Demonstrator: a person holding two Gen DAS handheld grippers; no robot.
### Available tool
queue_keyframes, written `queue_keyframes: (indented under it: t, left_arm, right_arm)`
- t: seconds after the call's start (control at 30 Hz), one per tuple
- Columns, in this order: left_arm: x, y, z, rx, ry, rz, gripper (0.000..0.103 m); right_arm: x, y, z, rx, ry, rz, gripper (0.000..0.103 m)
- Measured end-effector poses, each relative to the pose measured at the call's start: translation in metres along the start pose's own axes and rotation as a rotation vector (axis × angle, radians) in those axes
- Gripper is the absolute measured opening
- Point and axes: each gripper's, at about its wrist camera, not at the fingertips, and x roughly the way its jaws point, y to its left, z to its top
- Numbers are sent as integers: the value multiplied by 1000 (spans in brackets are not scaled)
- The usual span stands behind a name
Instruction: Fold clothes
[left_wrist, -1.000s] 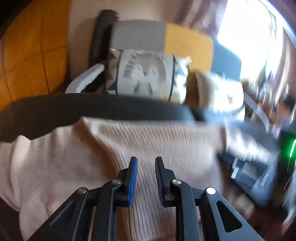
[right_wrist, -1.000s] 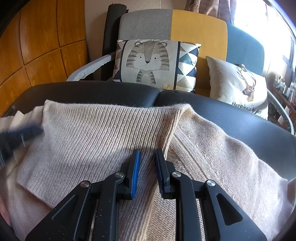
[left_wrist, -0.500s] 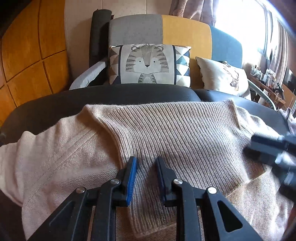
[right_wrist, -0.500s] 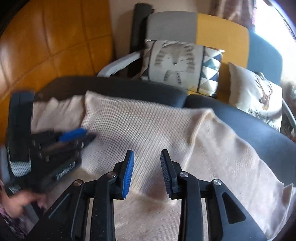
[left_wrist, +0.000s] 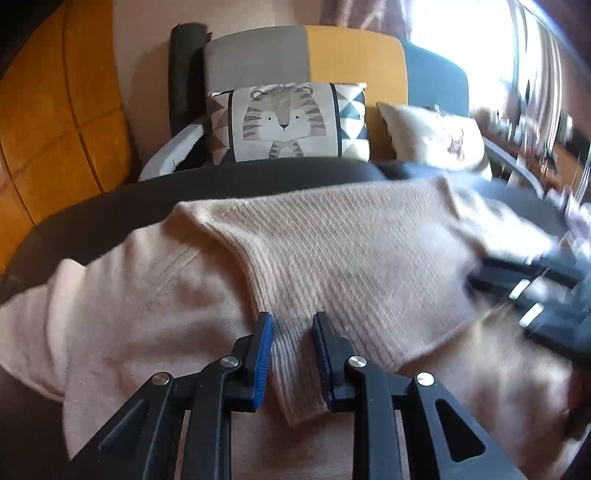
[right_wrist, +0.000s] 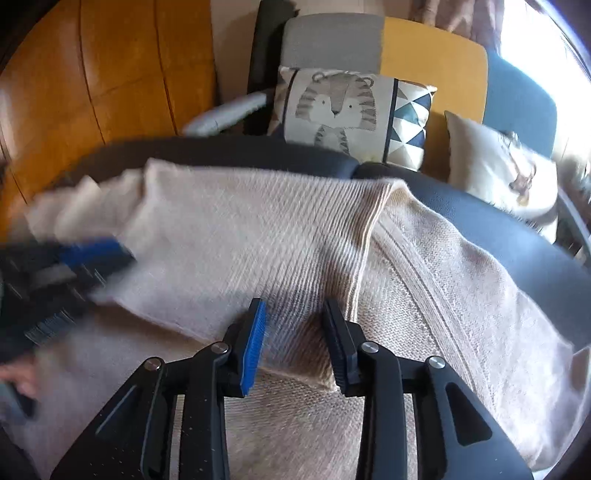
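Observation:
A beige knit sweater (left_wrist: 332, 258) lies spread on a black padded surface (left_wrist: 110, 206), its ribbed band folded back over the body. My left gripper (left_wrist: 291, 332) hovers low over the left near corner of that band. Its jaws are opening and the corner lies loose between them, not pinched. My right gripper (right_wrist: 295, 325) stands open over the band's right near corner (right_wrist: 314, 362), with fabric between the pads but not pressed. Each gripper shows blurred in the other's view: the right gripper (left_wrist: 535, 295) and the left gripper (right_wrist: 62, 273).
Behind the black surface (right_wrist: 498, 229) stands a grey, yellow and blue sofa with a tiger cushion (left_wrist: 284, 122) and a pale deer cushion (right_wrist: 506, 173). Orange wooden panels (left_wrist: 55, 129) line the left wall. A hand (right_wrist: 18, 384) shows at the lower left edge.
Both grippers' jaws have widened, the right one most, and the ribbed band now lies flat. The right gripper has pulled back towards the band's near right corner.

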Motion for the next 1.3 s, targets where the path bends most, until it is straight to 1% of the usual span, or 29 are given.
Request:
queue_keyframes:
  t: [0.03,0.07,0.13,0.17,0.23,0.4,0.43,0.47,0.53,0.6,0.7,0.73,0.8,0.87,0.9,1.03,1.1,1.2,1.23,1.3]
  left_arm:
    - [2,3,-1,-17,3,-10,27]
    - [5,9,-3,-49,11,-23,31]
    - [8,17,-5,-87,14,-57,32]
    - [8,19,-5,-97,12,-68,32]
    - [10,23,-7,-112,4,-84,32]
    - [11,12,-10,-61,-21,-13,33]
    - [11,10,-10,-48,-25,2,33]
    - [11,11,-10,-54,-26,-3,33]
    - [11,16,-10,-76,-26,-29,33]
    - [10,19,-10,-89,-27,-44,33]
    - [10,18,-10,-85,-27,-39,33]
    - [10,18,-10,-83,-27,-38,33]
    - [10,18,-11,-87,-29,-41,33]
    - [10,19,-11,-91,-30,-45,33]
    - [10,19,-11,-92,-31,-46,33]
    - [9,17,-11,-86,-30,-35,33]
    - [10,16,-11,-83,-30,-31,33]
    - [10,14,-10,-75,-31,-20,33]
    - [9,13,-11,-73,-31,-17,33]
    - [9,12,-11,-69,-32,-12,33]
  right_arm:
    - [-8,-3,1,30,-39,19,35]
    - [-9,-2,1,32,-38,22,35]
    - [6,-2,-2,24,49,19,35]
    - [14,-3,-5,27,79,-1,35]
    - [20,-4,-7,10,78,-29,34]
    - [27,14,-10,-90,70,-142,35]
    - [26,14,-10,-93,73,-139,36]
    - [25,13,-10,-93,75,-132,37]
    - [13,3,-7,-18,73,-82,37]
    - [-9,-6,-8,63,13,-33,37]
    - [-26,-17,-6,49,-7,-101,37]
    - [-34,-29,-7,67,-17,-105,37]
    - [-49,-62,-15,147,-3,-130,37]
    - [-66,-106,-30,289,8,-165,37]
    - [-77,-130,-39,366,-1,-177,37]
    - [-134,-221,-71,621,-102,-285,37]
    - [-160,-261,-87,758,-154,-299,37]
    - [-184,-309,-113,931,-181,-325,37]
    - [-188,-322,-120,969,-185,-320,37]
    - [-187,-336,-124,992,-175,-322,37]
